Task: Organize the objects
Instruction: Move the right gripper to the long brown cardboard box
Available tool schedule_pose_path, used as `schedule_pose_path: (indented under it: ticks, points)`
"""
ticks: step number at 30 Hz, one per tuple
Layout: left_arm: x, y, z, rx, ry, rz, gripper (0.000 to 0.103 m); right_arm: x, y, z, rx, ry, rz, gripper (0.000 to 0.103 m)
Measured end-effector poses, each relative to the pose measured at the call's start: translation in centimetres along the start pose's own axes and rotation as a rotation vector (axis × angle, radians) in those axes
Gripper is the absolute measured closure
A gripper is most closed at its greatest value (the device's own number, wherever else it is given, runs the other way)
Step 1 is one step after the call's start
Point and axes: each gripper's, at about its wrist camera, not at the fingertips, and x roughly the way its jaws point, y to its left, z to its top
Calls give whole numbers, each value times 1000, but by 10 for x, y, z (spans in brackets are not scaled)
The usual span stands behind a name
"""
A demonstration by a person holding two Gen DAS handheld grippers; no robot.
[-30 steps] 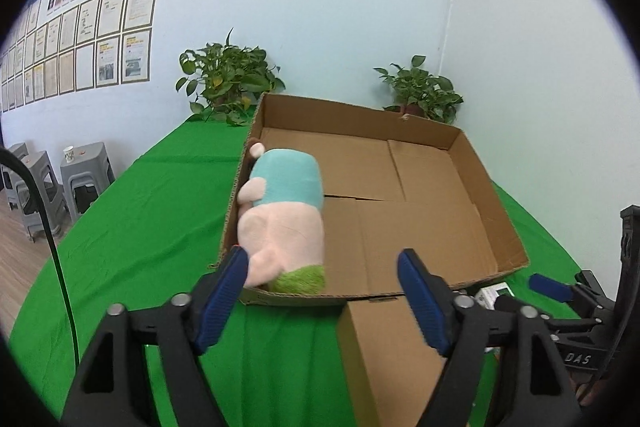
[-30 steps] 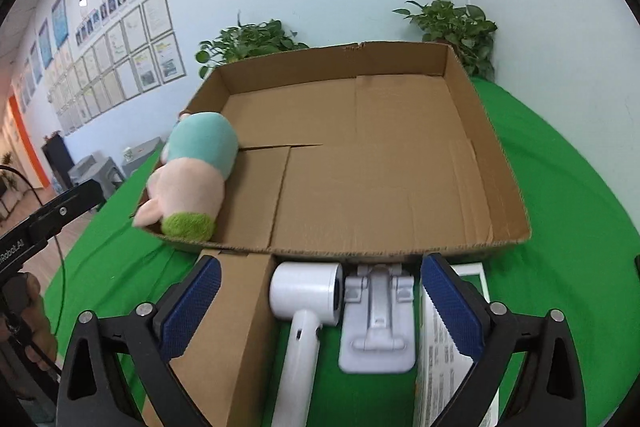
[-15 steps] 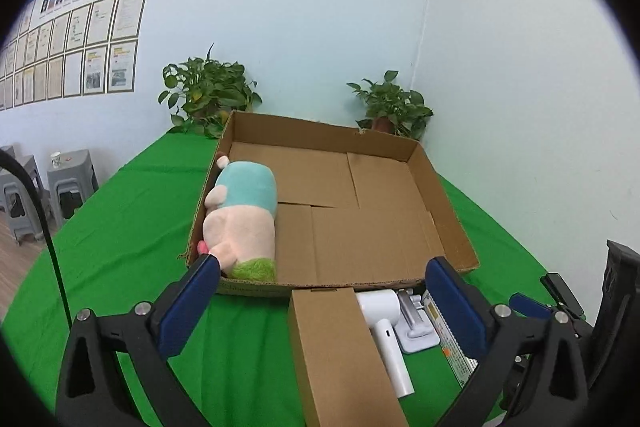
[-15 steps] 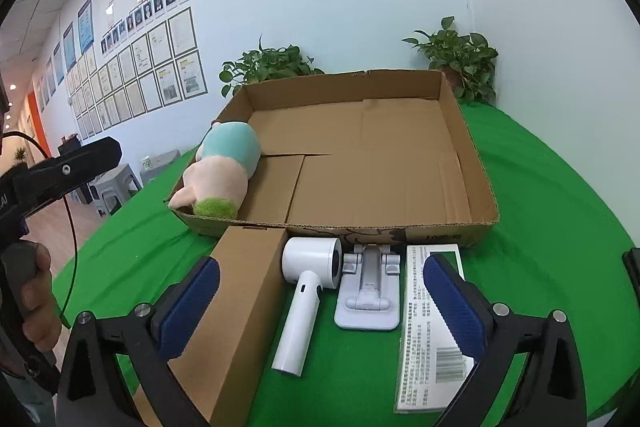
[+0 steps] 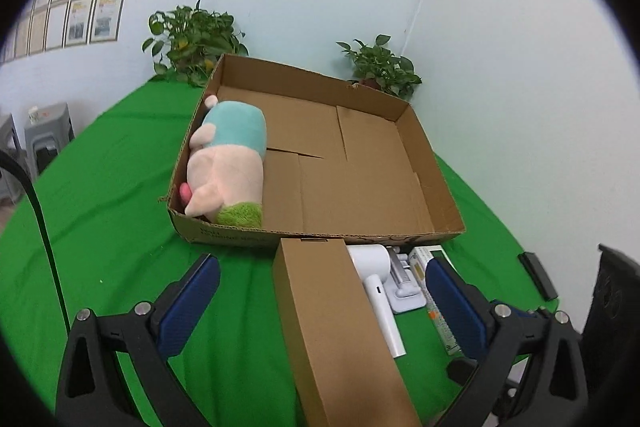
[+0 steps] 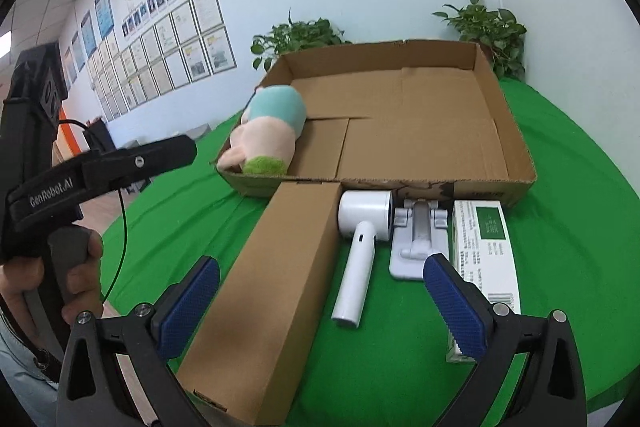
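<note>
A pink and teal plush toy (image 5: 229,163) (image 6: 269,127) lies along the left wall of a wide, shallow cardboard tray (image 5: 416,135) (image 6: 516,131). In front of the tray, on the green cloth, lie a long brown carton (image 5: 340,327) (image 6: 276,279), a white hair dryer (image 5: 378,287) (image 6: 362,243), a white bracket (image 5: 404,283) (image 6: 418,239) and a white and green packet (image 6: 486,243). My left gripper (image 5: 320,293) is open, its pads wide on either side of the carton's near part. My right gripper (image 6: 320,301) is open too, above the carton and dryer, holding nothing.
Two potted plants (image 5: 192,41) (image 5: 378,65) stand behind the tray against the wall. A small black block (image 5: 538,275) lies on the cloth at right. Grey stools (image 5: 44,131) stand off the table's left side. A hand (image 6: 80,279) holds the left gripper's handle.
Both grippers opened wider and drew back from the tray. The plush toy stays in the tray, now well clear of the left pads. The carton, dryer, bracket and packet came fully into view.
</note>
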Motion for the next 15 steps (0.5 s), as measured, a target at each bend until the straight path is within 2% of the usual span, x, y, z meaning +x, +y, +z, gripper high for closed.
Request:
schedule_pose_path:
  ticks: [4,7,10,15]
  points:
    - [-2,5,-1,8,-22,8,1,8,5,-3,-11,14,-13,0]
    - [3,8,-4,6,-4,-2,1,19,10,-9,-19,37,-7,0]
    - [17,14,-12,-2,63,-31,1,31,15,-17,-28,75,16,0]
    - [48,26,-35,-74,212,-144,2,50,32,-30,-51,157,73,0]
